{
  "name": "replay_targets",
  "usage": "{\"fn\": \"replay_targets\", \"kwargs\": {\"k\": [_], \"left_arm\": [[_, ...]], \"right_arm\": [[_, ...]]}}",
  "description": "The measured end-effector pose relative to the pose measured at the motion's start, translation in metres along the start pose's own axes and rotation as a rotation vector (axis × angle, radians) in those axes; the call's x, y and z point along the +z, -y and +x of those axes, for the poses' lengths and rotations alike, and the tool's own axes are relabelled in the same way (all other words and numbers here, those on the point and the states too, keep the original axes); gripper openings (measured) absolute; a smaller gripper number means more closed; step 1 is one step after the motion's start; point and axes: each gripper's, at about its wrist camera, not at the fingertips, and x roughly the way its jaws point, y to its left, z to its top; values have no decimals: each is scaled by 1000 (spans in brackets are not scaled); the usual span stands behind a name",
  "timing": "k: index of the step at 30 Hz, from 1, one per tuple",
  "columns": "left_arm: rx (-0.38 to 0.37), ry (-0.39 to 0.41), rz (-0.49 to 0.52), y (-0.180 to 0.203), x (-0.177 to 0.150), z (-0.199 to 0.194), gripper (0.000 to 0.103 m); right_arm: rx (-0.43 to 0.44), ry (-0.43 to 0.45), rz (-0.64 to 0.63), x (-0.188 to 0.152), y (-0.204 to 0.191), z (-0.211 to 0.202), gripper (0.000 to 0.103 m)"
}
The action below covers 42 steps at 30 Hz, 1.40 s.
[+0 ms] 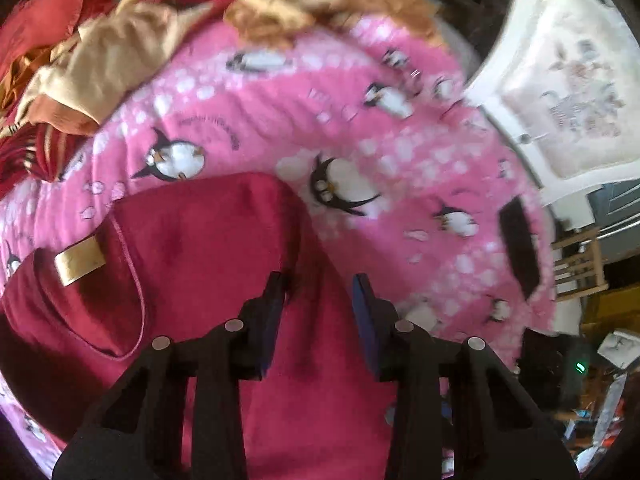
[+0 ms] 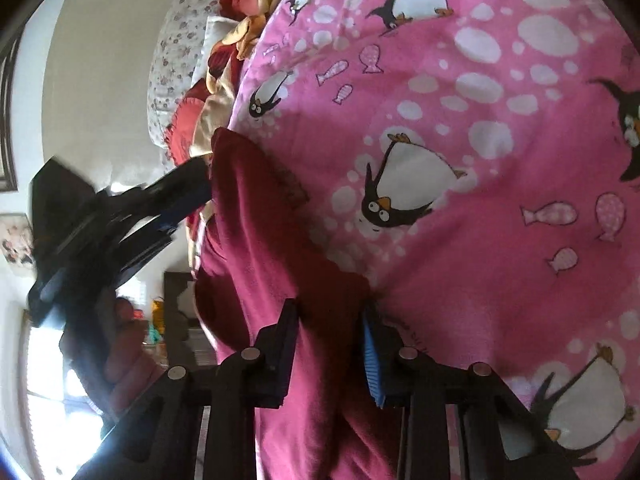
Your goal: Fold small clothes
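Shirt [image 1: 224, 264], crimson, lies lower centre on the penguin sheet [image 1: 400, 160]. My left gripper [image 1: 320, 292] hangs spread over it; my right gripper [image 2: 332, 320] straddles a raised fold, grip uncertain. Next, I judge: pinch, fold across.

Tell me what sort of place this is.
Probably a bedroom: a pink penguin-print fleece blanket covers a bed, a floral white pillow lies at its end, and a heap of red and tan clothes waits.
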Motion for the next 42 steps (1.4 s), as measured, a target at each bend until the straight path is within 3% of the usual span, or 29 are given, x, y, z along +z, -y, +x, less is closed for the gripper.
{"fn": "replay_targets", "kwargs": {"k": [2, 3, 4, 5, 6, 10, 12, 15, 16, 18, 20, 21, 22, 23, 24, 25, 29, 30, 35, 42], "left_arm": [[-29, -4, -16, -4, 2, 4, 24], [-39, -1, -17, -4, 2, 3, 4], [-58, 1, -6, -3, 3, -2, 4], [-78, 19, 3, -4, 4, -8, 3], [-104, 45, 15, -4, 6, -17, 3], [-198, 154, -40, -16, 17, -49, 2], [-154, 207, -59, -24, 23, -52, 1], [-26, 132, -138, -45, 32, -19, 1], [-19, 104, -142, -48, 30, -12, 1], [-64, 104, -121, -48, 18, -15, 2], [-114, 135, -79, -44, 0, -34, 6], [-127, 143, -60, -42, -9, -41, 16], [-129, 149, -37, -40, -22, -49, 32], [-115, 158, -17, -40, -35, -57, 38], [-102, 174, -2, -40, -47, -62, 42], [-66, 190, 25, -38, -67, -70, 42], [7, 193, 54, -38, -142, -86, 43], [19, 188, 44, -38, -162, -87, 43], [49, 144, -100, -60, -249, -88, 42], [90, 138, -212, -73, -320, -102, 43]], "right_arm": [[16, -3, 6, 2, 1, 2, 30], [16, -2, 9, 3, 3, 2, 30], [16, -1, 6, 3, 2, 2, 29], [8, 14, 1, 3, 3, -2, 18], [9, 25, -1, 6, 4, -4, 15], [38, 151, -50, -5, -2, -47, 10], [17, 198, -76, -11, -7, -64, 9], [-163, 240, -144, -15, -17, -61, 9], [-219, 212, -153, -13, -16, -46, 9], [-242, 180, -155, -9, -11, -32, 10], [-248, 185, -146, -7, -5, -34, 19], [-227, 189, -138, -6, -4, -38, 26], [-199, 204, -140, -9, -3, -46, 49], [-199, 219, -146, -12, -3, -54, 67], [-202, 233, -151, -16, -2, -61, 70], [-217, 231, -167, -20, -3, -66, 70], [-447, 236, -364, -51, -35, -69, 70], [-469, 221, -405, -60, -42, -65, 70], [-537, 140, -550, -105, -75, -43, 70], [-572, 122, -639, -145, -108, -39, 70]]}}
